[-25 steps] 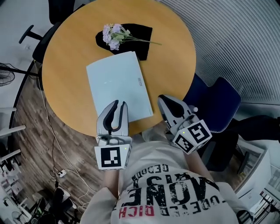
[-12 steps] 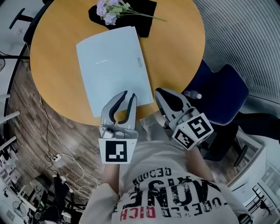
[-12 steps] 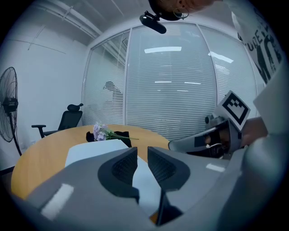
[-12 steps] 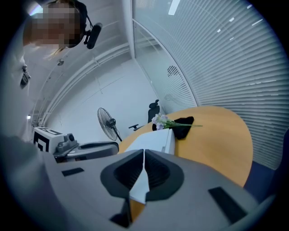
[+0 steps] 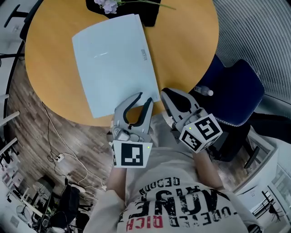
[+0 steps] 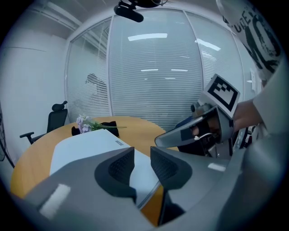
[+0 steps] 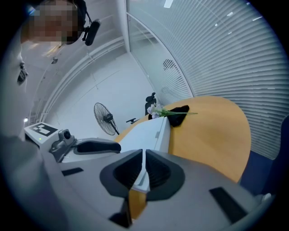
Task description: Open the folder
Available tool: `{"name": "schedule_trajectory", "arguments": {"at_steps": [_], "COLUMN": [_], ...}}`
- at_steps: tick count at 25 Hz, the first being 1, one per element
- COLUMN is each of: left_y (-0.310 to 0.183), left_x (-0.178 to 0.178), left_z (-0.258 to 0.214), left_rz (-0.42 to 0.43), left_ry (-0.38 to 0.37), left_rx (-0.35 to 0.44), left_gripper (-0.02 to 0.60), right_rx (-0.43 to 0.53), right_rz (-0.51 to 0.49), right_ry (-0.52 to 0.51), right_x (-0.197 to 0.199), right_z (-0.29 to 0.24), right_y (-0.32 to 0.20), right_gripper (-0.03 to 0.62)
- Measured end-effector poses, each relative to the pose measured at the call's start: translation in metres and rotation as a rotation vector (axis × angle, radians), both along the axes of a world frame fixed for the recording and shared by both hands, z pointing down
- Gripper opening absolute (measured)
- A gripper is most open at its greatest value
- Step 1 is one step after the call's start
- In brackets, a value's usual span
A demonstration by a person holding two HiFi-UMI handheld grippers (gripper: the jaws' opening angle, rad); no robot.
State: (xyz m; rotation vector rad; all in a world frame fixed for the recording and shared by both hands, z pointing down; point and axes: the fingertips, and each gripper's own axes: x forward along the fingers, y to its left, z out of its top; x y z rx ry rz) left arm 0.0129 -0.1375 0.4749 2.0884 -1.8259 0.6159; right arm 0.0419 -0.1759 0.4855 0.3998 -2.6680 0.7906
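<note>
A pale blue folder (image 5: 111, 61) lies closed and flat on the round wooden table (image 5: 182, 50). My left gripper (image 5: 144, 97) hovers at the folder's near right corner. Its jaws have just been opening and now stand apart, with nothing pressed between them. In the left gripper view (image 6: 142, 155) the folder's corner (image 6: 86, 144) shows through the gap. My right gripper (image 5: 164, 93) sits just right of that corner, over the table's near edge. Its pads are almost together, with nothing in them. The right gripper view (image 7: 143, 164) looks along the folder's right edge (image 7: 144, 133).
A sprig of lilac flowers (image 5: 104, 4) lies on a black cloth (image 5: 150, 16) beyond the folder's far edge. A blue chair (image 5: 241, 95) with a small bottle (image 5: 202, 91) stands right of the table. A floor fan (image 7: 104, 117) and a black office chair (image 6: 54, 119) stand farther off.
Both grippers have come down towards the table's near edge. The left one has shifted right to the folder's near right corner and its jaws have spread wider. The folder has not moved.
</note>
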Motion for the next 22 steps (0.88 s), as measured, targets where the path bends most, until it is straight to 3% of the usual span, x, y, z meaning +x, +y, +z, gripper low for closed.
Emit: {"name": "schedule_trajectory", "arguments": {"at_steps": [5, 13, 19, 22], "left_y": [0.003, 0.009, 0.007, 0.007], "left_x": [0.012, 0.026, 0.033, 0.032], "left_z": [0.02, 0.039, 0.05, 0.055], "left_rz": [0.077, 0.222, 0.282, 0.295], "left_ry": [-0.016, -0.293, -0.365, -0.436], "left_rx": [-0.061, -0.164, -0.2, -0.219], "left_gripper": [0.161, 0.183, 0.184, 0.184], "right_rx": [-0.024, -0.05, -0.062, -0.065], "right_rz": [0.001, 0.018, 0.007, -0.001], "right_ry": [0.028, 0.076, 0.084, 0.087], "right_x": [-0.001, 0.003, 0.002, 0.003], "right_z": [0.017, 0.034, 0.041, 0.043], "right_y": [0.006, 0.007, 0.013, 0.016], "right_gripper": [0.014, 0.014, 0.014, 0.014]}}
